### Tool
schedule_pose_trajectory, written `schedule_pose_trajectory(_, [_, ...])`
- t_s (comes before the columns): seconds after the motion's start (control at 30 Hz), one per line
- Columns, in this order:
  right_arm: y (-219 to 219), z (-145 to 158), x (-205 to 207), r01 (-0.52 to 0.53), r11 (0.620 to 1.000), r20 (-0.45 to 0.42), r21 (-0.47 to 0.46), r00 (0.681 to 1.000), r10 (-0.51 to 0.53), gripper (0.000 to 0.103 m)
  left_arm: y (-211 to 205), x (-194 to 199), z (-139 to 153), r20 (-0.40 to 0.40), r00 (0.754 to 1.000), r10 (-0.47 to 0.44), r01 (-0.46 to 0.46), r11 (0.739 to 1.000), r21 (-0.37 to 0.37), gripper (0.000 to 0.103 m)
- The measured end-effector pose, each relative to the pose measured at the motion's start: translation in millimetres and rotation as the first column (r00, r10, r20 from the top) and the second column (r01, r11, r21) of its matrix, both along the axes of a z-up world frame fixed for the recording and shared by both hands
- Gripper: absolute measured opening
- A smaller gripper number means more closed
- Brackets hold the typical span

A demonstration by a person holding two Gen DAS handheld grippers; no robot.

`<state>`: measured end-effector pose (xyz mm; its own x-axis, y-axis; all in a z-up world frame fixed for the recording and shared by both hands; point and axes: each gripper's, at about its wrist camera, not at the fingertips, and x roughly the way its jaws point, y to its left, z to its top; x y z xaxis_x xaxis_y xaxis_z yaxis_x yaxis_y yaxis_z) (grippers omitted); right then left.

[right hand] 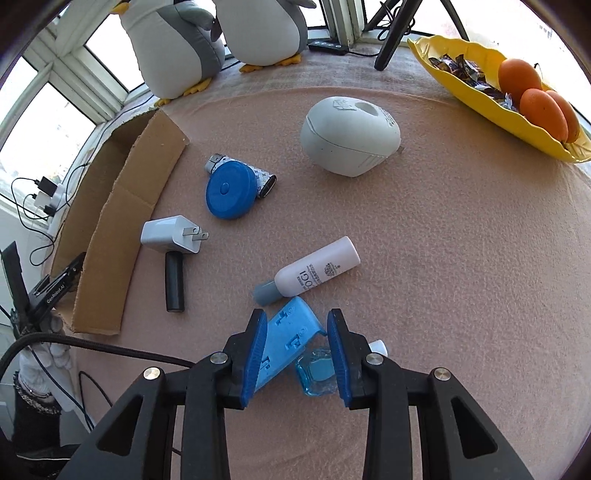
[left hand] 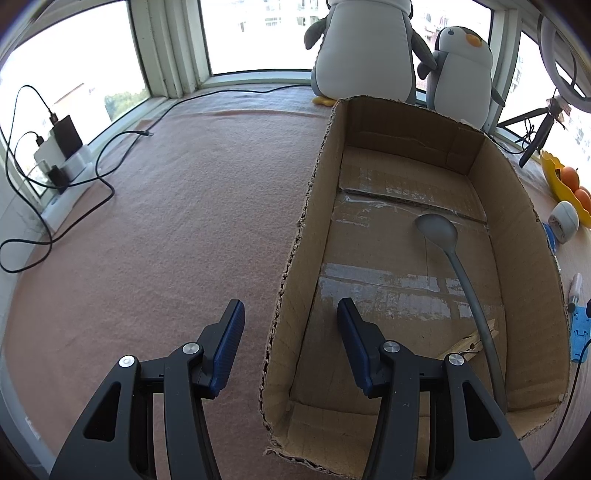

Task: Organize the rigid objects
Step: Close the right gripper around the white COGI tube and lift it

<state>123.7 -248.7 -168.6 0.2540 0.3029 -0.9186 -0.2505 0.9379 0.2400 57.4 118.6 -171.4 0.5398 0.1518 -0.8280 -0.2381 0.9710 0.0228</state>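
A cardboard box (left hand: 517,206) holds a grey spoon (left hand: 454,254) and a wooden clothespin (left hand: 469,343). My left gripper (left hand: 291,314) is open and empty, straddling the box's left wall. In the right wrist view the box (right hand: 122,206) is at left. My right gripper (right hand: 297,325) is open around a blue plastic piece (right hand: 288,339), beside a small blue glass bottle (right hand: 317,373). A white bottle (right hand: 317,271), white charger plug (right hand: 166,236), black cylinder (right hand: 174,282), blue round case (right hand: 231,190), patterned tube (right hand: 264,179) and white egg-shaped device (right hand: 349,134) lie on the pink cloth.
Two plush penguins (left hand: 369,48) stand by the window behind the box. A yellow tray (right hand: 491,92) with oranges sits at the far right, with a black tripod (right hand: 391,33) behind. A power strip (left hand: 62,166) with chargers and cables lies at the far left.
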Motion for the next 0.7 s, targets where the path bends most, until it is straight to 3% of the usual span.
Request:
schedule_pose_trajectory(0.33, [1, -4, 15, 0.078, 0.996, -0.052, 0.053, 0.996, -0.076, 0.031, -1, 0, 1, 0.001, 1.0, 0.001, -0.001, 1.0, -0.001, 0.052])
schedule_pose_trajectory(0.6, [-15, -21, 37, 0.206, 0.969, -0.184, 0.136, 0.966, -0.18, 0.032, -1, 0, 1, 0.001, 1.0, 0.002, -0.002, 1.0, -0.003, 0.052])
schedule_pose_trajectory(0.7, [-17, -26, 42, 0.23, 0.966, -0.191, 0.115, 0.96, -0.205, 0.032, -1, 0, 1, 0.001, 1.0, 0.002, -0.002, 1.0, -0.004, 0.052])
